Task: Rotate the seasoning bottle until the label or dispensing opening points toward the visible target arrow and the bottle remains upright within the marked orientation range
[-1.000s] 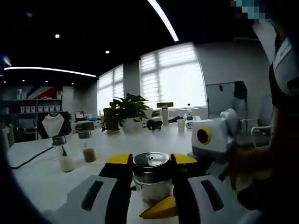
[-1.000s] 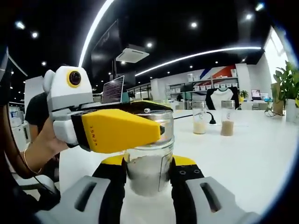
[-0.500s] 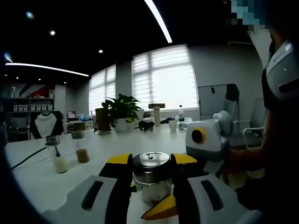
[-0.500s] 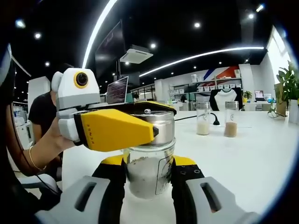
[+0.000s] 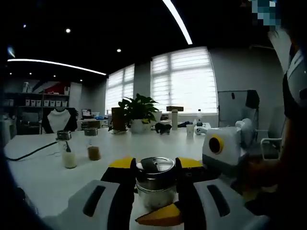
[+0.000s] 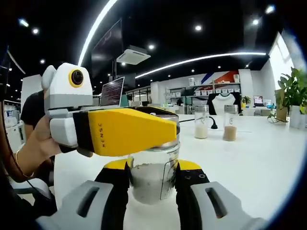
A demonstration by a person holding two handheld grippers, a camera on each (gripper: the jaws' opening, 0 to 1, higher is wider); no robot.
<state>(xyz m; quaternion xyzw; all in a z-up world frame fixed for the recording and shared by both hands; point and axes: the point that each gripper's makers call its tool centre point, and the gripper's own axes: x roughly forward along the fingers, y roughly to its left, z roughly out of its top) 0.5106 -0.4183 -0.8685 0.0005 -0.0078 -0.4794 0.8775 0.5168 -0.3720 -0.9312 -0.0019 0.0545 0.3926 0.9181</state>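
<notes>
The seasoning bottle [image 6: 152,175] is a glass jar of pale powder with a metal lid [image 5: 155,173], standing upright on the white table [image 6: 249,167]. My right gripper [image 6: 152,168] is shut on its glass body from both sides. My left gripper [image 5: 155,166] is shut on the lid, with a yellow-tipped jaw on each side. In the right gripper view, the left gripper's yellow finger [image 6: 129,132] lies across the lid and hides most of it. In the left gripper view, one yellow fingertip [image 5: 158,216] of the right gripper shows below the lid. I see no arrow or marking.
Two small shakers [image 5: 68,152] [image 5: 93,145] stand further back on the table, the same shakers [image 6: 201,125] [image 6: 230,126] showing in the right gripper view. A black cable [image 5: 29,153], a potted plant [image 5: 139,111] and a person's hand [image 6: 31,153] are nearby.
Both views have panned a little with the hands. In the right gripper view the left gripper's yellow finger now reaches further across the lid. The bottle stays gripped and upright.
</notes>
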